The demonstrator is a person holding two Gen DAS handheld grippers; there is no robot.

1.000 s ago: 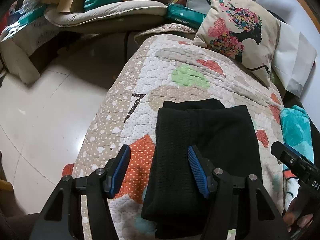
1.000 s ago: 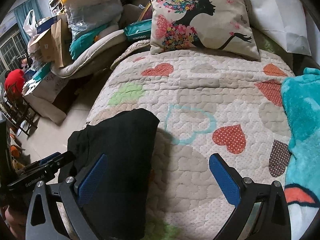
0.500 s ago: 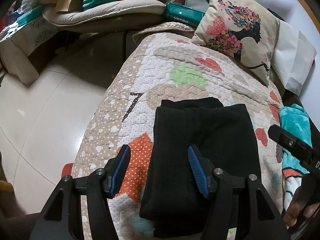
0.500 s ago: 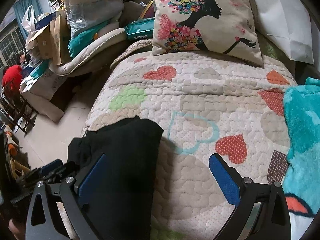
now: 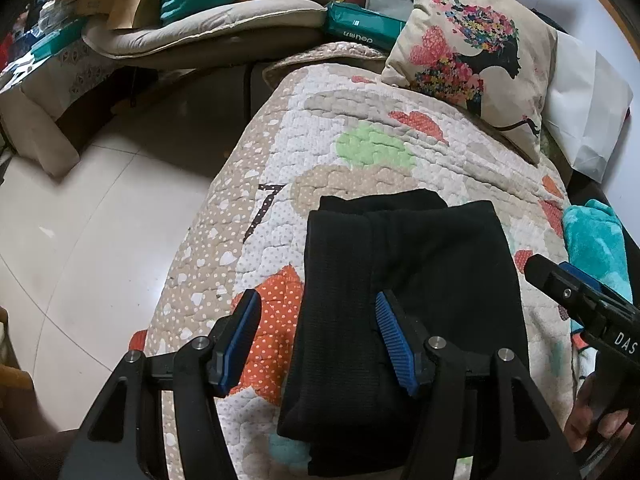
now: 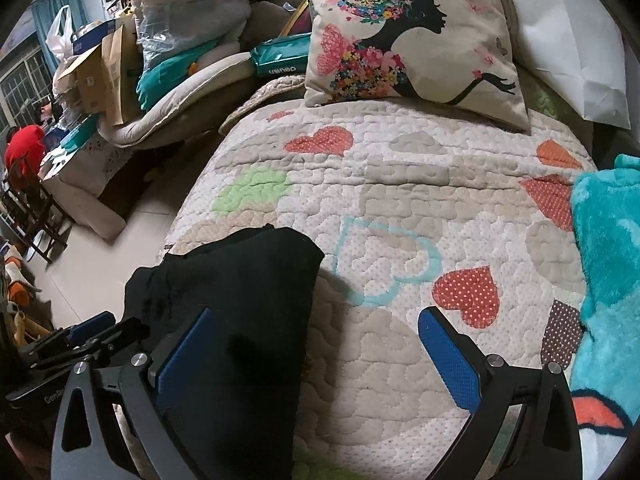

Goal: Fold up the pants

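Observation:
Black pants point(image 5: 412, 300) lie folded into a long rectangle on the heart-patterned quilt point(image 5: 360, 152). My left gripper point(image 5: 316, 308) is open above the pants' left edge, one blue pad point(image 5: 394, 340) over the fabric and the other over the quilt, holding nothing. My right gripper point(image 6: 316, 316) is also open and empty, straddling the pants' point(image 6: 240, 292) right edge and the bare quilt point(image 6: 400, 184). In the left wrist view the right gripper point(image 5: 580, 300) shows at the right, with a hand point(image 5: 592, 428) on it. The left gripper point(image 6: 92, 332) shows at the lower left of the right wrist view.
A printed cushion point(image 6: 408, 36) and a white bag point(image 6: 572, 44) lean at the quilt's far end. A teal fleece blanket point(image 6: 608, 260) lies along the right side. The tiled floor point(image 5: 100, 232) drops off on the left, with piled boxes and bedding point(image 6: 168, 52) beyond.
In the left wrist view the right gripper has edged slightly up and left, toward the pants. The left gripper and the pants have stayed put.

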